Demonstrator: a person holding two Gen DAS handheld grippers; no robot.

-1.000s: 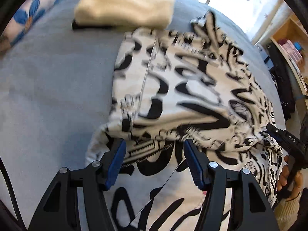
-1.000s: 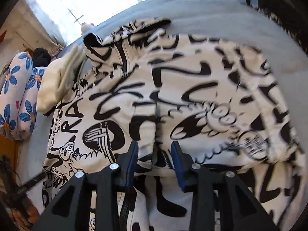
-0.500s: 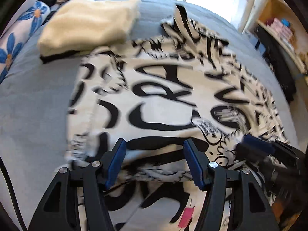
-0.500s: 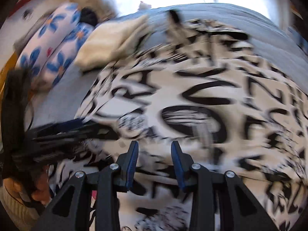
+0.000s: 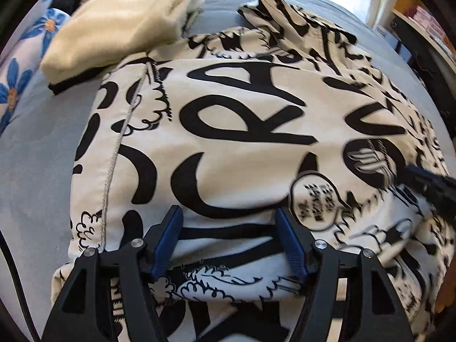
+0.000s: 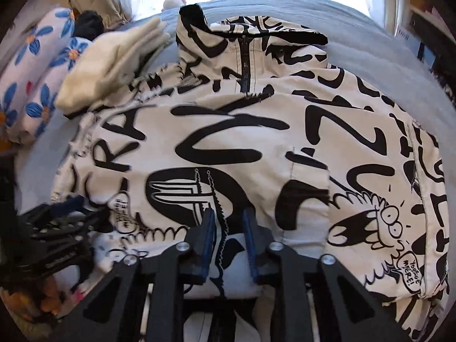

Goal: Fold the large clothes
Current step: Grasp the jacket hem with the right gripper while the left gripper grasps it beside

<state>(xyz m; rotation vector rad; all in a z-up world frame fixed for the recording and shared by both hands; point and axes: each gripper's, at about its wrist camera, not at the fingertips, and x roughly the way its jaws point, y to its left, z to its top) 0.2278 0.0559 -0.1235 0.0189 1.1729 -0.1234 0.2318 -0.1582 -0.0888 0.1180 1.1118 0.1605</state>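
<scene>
A large white jacket with black graffiti print [image 5: 245, 131] lies folded on the grey bed; it also shows in the right wrist view [image 6: 256, 148], with its collar and zip at the far end. My left gripper [image 5: 229, 242] is open, its blue pads either side of the folded near edge. My right gripper [image 6: 228, 242] stands partly open over the near edge, with the zipper line running between its pads. The right gripper shows at the right of the left wrist view [image 5: 430, 185], and the left gripper at the left of the right wrist view [image 6: 59, 228].
A folded cream garment [image 5: 114, 34] lies on the grey bed [image 5: 37, 148] at the far left, touching the jacket's corner. Blue-flowered pillows [image 6: 34, 79] sit beyond it. A shelf and dark furniture [image 5: 427, 28] stand to the right. A window is behind.
The jacket's lower part has been brought up and over, so a folded layer now covers the upper part. Both grippers moved forward with it; the left stays open.
</scene>
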